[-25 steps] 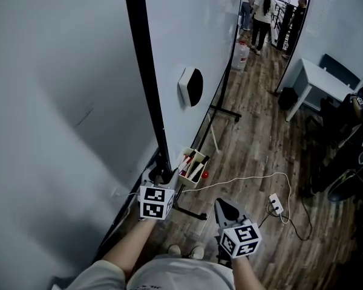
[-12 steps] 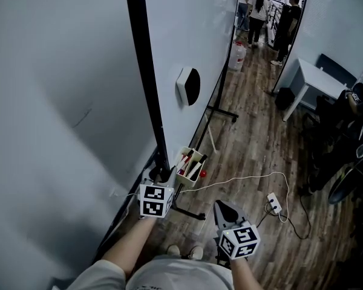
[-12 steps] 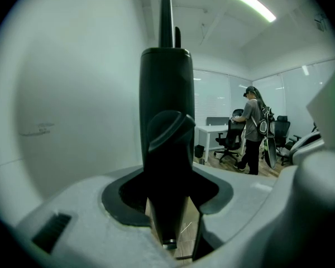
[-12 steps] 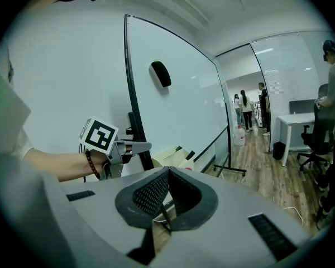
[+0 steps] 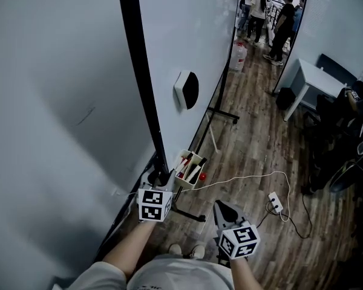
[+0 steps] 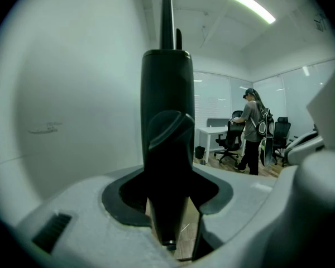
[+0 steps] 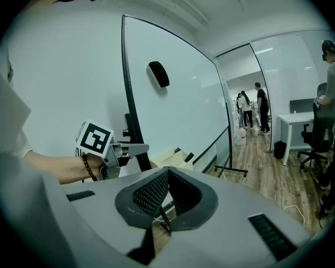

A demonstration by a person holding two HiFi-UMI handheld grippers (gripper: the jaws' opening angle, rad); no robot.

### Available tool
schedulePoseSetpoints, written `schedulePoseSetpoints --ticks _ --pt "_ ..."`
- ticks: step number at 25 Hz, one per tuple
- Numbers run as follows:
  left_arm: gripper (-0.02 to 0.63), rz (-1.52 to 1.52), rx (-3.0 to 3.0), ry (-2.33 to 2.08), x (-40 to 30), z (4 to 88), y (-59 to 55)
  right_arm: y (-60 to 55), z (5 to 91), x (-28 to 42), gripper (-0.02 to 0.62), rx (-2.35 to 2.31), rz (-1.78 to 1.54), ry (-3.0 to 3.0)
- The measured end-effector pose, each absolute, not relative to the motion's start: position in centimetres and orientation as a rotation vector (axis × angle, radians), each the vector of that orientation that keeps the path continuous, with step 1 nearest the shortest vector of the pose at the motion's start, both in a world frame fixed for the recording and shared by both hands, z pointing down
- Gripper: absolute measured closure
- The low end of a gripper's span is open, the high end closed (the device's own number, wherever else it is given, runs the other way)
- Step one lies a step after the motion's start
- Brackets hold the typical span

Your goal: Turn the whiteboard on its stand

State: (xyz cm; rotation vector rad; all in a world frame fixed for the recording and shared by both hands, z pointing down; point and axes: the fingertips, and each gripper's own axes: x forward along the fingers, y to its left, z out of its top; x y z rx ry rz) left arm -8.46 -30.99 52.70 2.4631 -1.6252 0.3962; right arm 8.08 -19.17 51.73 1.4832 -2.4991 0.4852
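Whiteboard (image 5: pixel 187 47) has a cream box (image 5: pixel 187 182) at its foot, apparently holding markers (image 5: pixel 191 167).

The whiteboard (image 5: pixel 187 29) fills the frame's upper middle: blank white, upright, black-edged, its near edge reaching lower centre. Its black stand (image 5: pixel 225 113) rests on the wooden floor.

The whiteboard (image 5: pixel 187 35) surface is smooth, glossy white. Its frame (image 5: pixel 147 95) is matt black, metal by appearance. The floor (image 5: pixel 254 144) shows wood-grain planks. The right gripper (image 7: pixel 166 172) has a matt grey plastic body; its pads (image 7: pixel 151 194) are black and finely ribbed.
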Motion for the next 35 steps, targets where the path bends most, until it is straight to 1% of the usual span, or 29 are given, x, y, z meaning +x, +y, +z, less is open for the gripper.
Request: schedulePoseSetpoints --ticks 2,7,12,20,35 --pt "0.417 0.39 2.46 -1.623 -9.6 54.1 -29.8 -18.4 53.0 6.9 0.589 1.473 0.474 -2.504" --pt "0.417 0.42 2.448 -1.63 -9.1 51.1 -28.4 -18.6 49.8 7.6 0.589 1.442 0.492 -2.529" --pt "0.419 0.413 2.447 -1.637 -10.6 52.5 -25.2 -16.9 51.0 6.1 0.589 1.421 0.477 -2.542" --pt "0.419 0.425 2.427 -1.65 -12.3 51.3 -21.3 -15.2 49.9 4.4 0.589 1.36 0.479 -2.571" --pt "0.419 0.447 2.403 -1.675 -15.0 50.8 -14.9 -13.1 49.3 3.4 0.589 1.297 0.476 -2.598"
